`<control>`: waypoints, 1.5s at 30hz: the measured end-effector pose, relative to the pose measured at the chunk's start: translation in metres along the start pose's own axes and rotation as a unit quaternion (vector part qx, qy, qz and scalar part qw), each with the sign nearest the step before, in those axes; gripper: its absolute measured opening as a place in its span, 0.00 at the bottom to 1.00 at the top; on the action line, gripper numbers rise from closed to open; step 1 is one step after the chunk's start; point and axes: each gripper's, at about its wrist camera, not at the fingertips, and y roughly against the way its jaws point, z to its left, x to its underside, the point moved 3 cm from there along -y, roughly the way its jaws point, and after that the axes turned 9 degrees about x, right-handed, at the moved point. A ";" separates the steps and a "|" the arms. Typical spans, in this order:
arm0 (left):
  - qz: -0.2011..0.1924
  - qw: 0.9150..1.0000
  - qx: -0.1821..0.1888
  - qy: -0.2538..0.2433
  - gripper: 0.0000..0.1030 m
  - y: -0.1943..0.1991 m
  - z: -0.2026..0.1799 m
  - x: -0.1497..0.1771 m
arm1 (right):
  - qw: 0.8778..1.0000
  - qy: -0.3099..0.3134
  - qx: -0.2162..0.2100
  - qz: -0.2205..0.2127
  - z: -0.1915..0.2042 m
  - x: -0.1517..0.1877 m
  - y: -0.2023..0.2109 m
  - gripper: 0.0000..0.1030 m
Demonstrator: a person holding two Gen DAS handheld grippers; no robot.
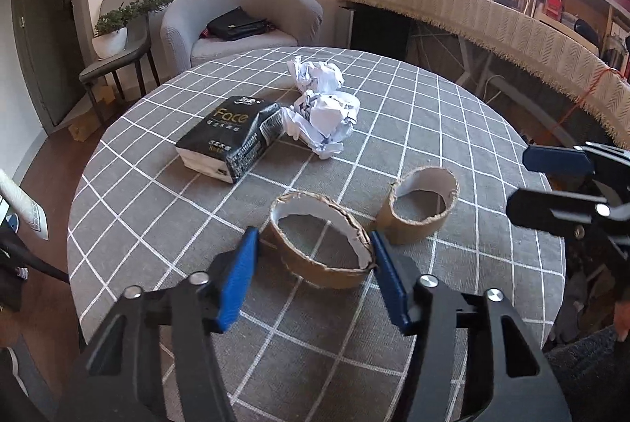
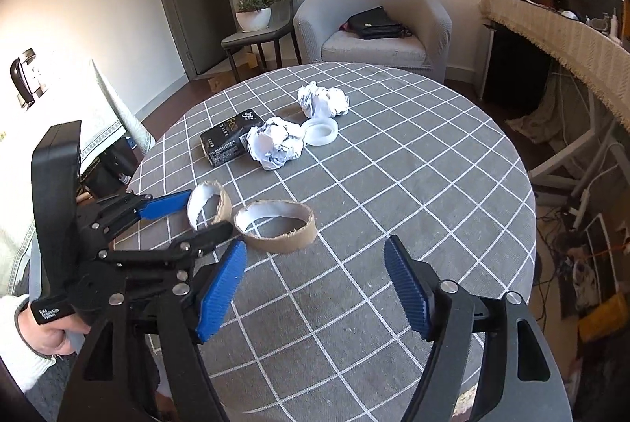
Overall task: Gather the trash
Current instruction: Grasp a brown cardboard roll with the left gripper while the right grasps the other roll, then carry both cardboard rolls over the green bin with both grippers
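Note:
Two brown cardboard tape rings lie on the round grey checked table point(image 1: 453, 115). My left gripper point(image 1: 315, 245) is open, its blue fingers on either side of the nearer ring point(image 1: 321, 268), at its outer walls; in the right wrist view point(image 2: 204, 213) it straddles that ring point(image 2: 197, 207). The second ring point(image 1: 413, 227) point(image 2: 283, 241) lies just beside it. Two crumpled white paper balls point(image 1: 328, 117) point(image 1: 319, 75) lie farther back. My right gripper point(image 2: 315, 276) is open and empty above the table, near the second ring.
A black tissue pack point(image 1: 232, 138) lies by the paper. A white plastic ring point(image 2: 321, 132) sits next to the paper balls. A grey armchair point(image 2: 378, 24) and a chair with a plant point(image 2: 260, 24) stand behind the table. A covered desk point(image 1: 492, 16) runs along the right.

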 end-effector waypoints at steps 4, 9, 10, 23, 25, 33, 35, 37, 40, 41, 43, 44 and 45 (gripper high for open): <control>-0.003 1.000 0.002 0.004 0.49 0.001 0.004 -0.002 | 1.000 0.006 0.005 0.007 0.001 0.003 -0.005 0.73; -0.005 1.000 0.007 0.010 0.47 0.003 0.009 -0.003 | 1.000 0.016 0.004 0.010 0.008 0.004 -0.009 0.75; -0.006 1.000 0.006 0.011 0.46 0.004 0.011 -0.003 | 1.000 0.018 0.003 0.011 0.010 0.003 -0.011 0.76; -0.013 1.000 0.002 0.024 0.39 0.020 0.029 -0.003 | 0.999 0.039 0.008 0.029 0.037 -0.002 -0.032 0.77; -0.017 1.000 0.002 0.025 0.39 0.022 0.033 -0.003 | 0.999 0.038 0.008 0.030 0.039 -0.004 -0.035 0.77; -0.031 0.999 0.003 0.033 0.39 0.039 0.045 -0.006 | 0.998 0.038 0.019 0.041 0.051 -0.008 -0.050 0.77; -0.034 0.999 0.003 0.035 0.39 0.043 0.047 -0.007 | 0.998 0.037 0.025 0.043 0.051 -0.008 -0.053 0.77; -0.038 0.999 0.003 0.038 0.39 0.048 0.049 -0.007 | 0.998 0.035 0.032 0.046 0.052 -0.010 -0.057 0.66; -0.044 0.998 0.002 0.042 0.39 0.056 0.055 -0.008 | 0.998 0.035 0.032 0.044 0.055 -0.015 -0.059 0.59; -0.046 0.998 0.001 0.044 0.39 0.058 0.057 -0.009 | 0.998 0.033 0.029 0.041 0.057 -0.017 -0.058 0.59; -0.050 0.998 -0.001 0.049 0.39 0.065 0.063 -0.009 | 0.998 0.036 0.027 0.034 0.065 -0.021 -0.057 0.59; -0.051 0.997 -0.002 0.051 0.39 0.068 0.066 -0.009 | 0.998 0.037 0.025 0.032 0.068 -0.022 -0.057 0.59; -0.052 0.997 -0.003 0.053 0.39 0.070 0.069 -0.009 | 0.999 0.039 0.021 0.029 0.074 -0.025 -0.056 0.59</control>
